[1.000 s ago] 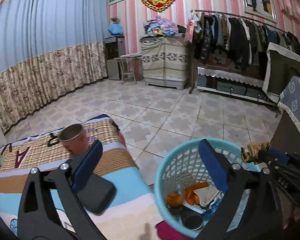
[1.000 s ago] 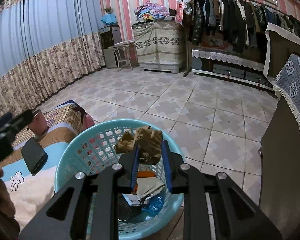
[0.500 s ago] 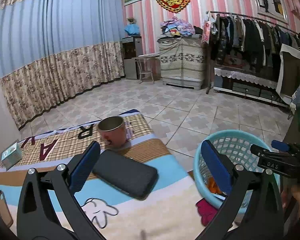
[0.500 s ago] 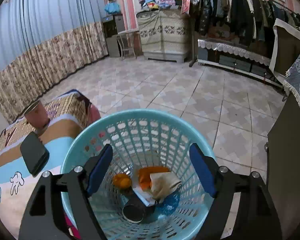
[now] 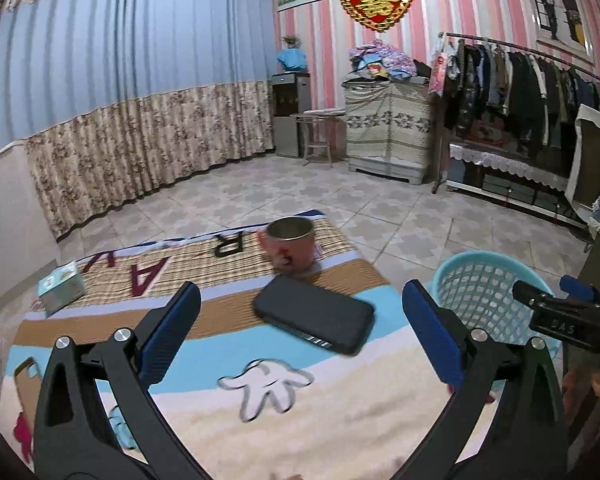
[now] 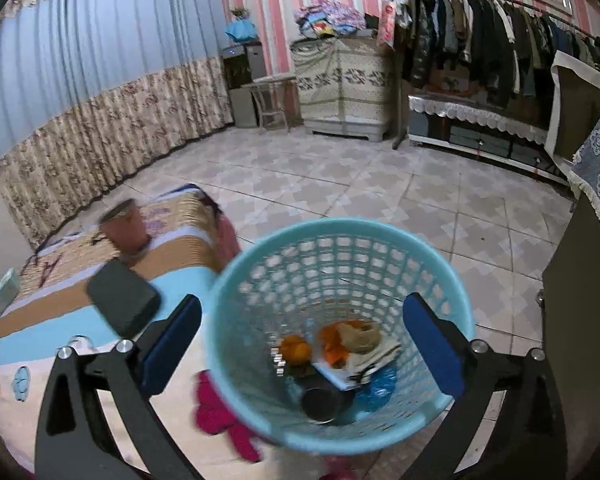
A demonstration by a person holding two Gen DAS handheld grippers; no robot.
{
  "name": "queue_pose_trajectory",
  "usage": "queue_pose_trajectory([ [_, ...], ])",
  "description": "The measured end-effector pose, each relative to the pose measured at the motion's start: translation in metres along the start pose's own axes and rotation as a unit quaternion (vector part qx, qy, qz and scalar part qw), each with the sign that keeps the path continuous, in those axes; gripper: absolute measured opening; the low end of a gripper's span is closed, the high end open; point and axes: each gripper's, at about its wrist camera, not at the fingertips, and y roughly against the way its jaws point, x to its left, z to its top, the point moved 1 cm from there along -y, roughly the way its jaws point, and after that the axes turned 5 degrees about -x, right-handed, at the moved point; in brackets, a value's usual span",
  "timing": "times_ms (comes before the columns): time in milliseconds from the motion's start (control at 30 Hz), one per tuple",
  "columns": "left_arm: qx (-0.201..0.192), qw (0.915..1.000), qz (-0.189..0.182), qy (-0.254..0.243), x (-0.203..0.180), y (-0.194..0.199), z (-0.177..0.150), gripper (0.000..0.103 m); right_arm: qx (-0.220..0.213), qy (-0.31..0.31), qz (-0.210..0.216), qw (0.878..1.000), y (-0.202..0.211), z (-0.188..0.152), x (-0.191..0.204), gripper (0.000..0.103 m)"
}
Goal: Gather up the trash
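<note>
A light blue plastic basket [image 6: 440, 264] stands on the floor beside a blanket-covered table [image 6: 100, 344]. Inside lie orange peels [image 6: 296, 350], a crumpled brown paper [image 6: 360, 336], a dark can [image 6: 320, 402] and blue wrapping. My right gripper [image 6: 300, 340] is open and empty above the basket. My left gripper [image 5: 300, 336] is open and empty over the table [image 5: 320, 420], with the basket [image 5: 480, 288] to its right. The right gripper [image 5: 560, 316] shows at the right edge of the left wrist view.
On the table are a black phone [image 5: 312, 314], a pink metal cup [image 5: 290, 246] and a small teal box [image 5: 62, 288]. A red cloth [image 6: 220, 412] hangs by the basket. A dark cabinet [image 6: 580, 300] stands right of the basket. Tiled floor lies beyond.
My right gripper opened and dropped the crumpled brown paper into the basket. My left gripper swung left from the basket to over the table.
</note>
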Motion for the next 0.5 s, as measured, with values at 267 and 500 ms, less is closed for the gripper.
queue_pose_trajectory([
  [267,-0.011,0.9994,0.028,0.019,0.05,0.046,-0.007,0.098,-0.034,0.017,0.031,0.999,0.048,-0.006,0.055,0.098],
  [500,-0.014,0.998,0.057,0.023,0.082,0.08,-0.019,0.098,-0.054,0.047,0.046,0.996,0.081,-0.017,0.096,0.098],
])
